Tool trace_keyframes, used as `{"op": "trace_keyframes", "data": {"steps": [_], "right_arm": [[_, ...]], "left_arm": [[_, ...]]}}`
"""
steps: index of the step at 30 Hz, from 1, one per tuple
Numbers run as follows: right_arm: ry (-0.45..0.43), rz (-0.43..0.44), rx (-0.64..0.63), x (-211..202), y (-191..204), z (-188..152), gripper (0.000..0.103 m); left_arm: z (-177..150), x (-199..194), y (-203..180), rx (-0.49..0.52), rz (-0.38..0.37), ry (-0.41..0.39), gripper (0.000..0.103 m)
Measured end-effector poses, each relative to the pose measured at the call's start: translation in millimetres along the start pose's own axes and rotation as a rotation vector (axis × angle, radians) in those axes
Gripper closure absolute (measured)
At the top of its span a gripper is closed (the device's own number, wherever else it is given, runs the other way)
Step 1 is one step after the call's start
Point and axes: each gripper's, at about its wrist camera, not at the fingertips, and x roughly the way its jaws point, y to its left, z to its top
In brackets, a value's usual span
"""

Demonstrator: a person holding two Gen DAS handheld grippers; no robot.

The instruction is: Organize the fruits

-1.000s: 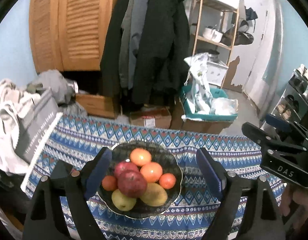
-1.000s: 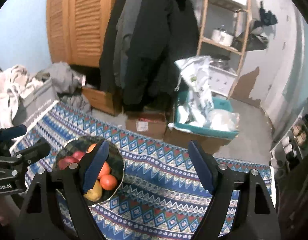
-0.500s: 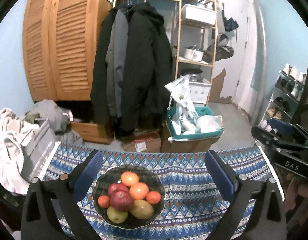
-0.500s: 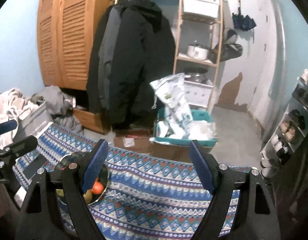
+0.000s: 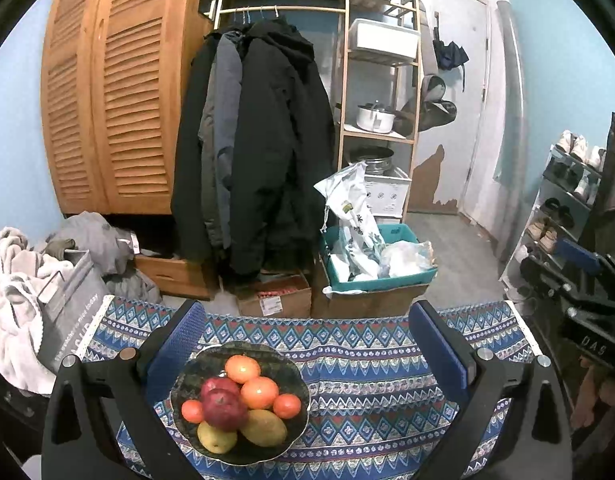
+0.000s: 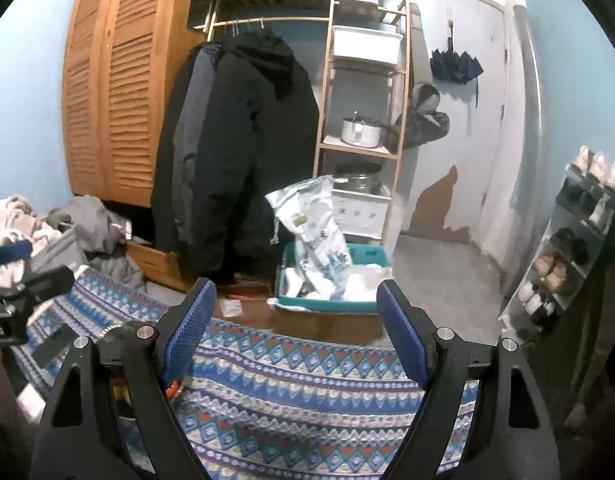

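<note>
The counter (image 5: pixel 367 364) is covered with a blue cloth that has rows of diamonds and zigzags in red and white. On it stands a dark glass bowl (image 5: pixel 295 376) with a wavy rim, on the left part of the cloth. In the bowl lie the fruits: two red apples (image 5: pixel 223 402) in the middle, four orange ones (image 5: pixel 259 392) around them, and two yellow-green pears (image 5: pixel 263 426) at the near side.

The left tool (image 5: pixel 307 344) hangs above the bowl with its blue pads spread wide; its jaws have just been opening, and nothing is between them. The right tool (image 6: pixel 295 324) is over the bare cloth to the right of the bowl, also spread apart and gripping nothing.

Behind the counter is a crowded room with light blue walls. Dark coats (image 5: pixel 259 148) hang on a rail beside a wooden louvered wardrobe (image 5: pixel 115 92). A wooden shelf (image 5: pixel 381 80) carries a white box and a pot. On the floor a teal basket (image 5: pixel 379 256) with bags rests on cardboard boxes. On the left lies a heap of laundry (image 5: pixel 15 280), and on the right stands a shoe rack (image 5: pixel 563 200).
</note>
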Motion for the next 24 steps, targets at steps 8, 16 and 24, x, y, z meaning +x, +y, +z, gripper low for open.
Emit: {"op": "trace_keyframes", "data": {"steps": [8, 16, 24], "right_arm": [[0.016, 0.006, 0.023, 5, -8, -9, 0.022], [0.015, 0.000, 0.036, 3, -17, -9, 0.022], [0.023, 0.004, 0.045, 2, -20, -10, 0.022]], "left_arm": [[2, -1, -14, 0.009, -0.014, -0.009, 0.001], [3, 0, -27, 0.032, -0.021, -0.010, 0.001], [1, 1, -27, 0.027, -0.012, -0.008, 0.001]]}}
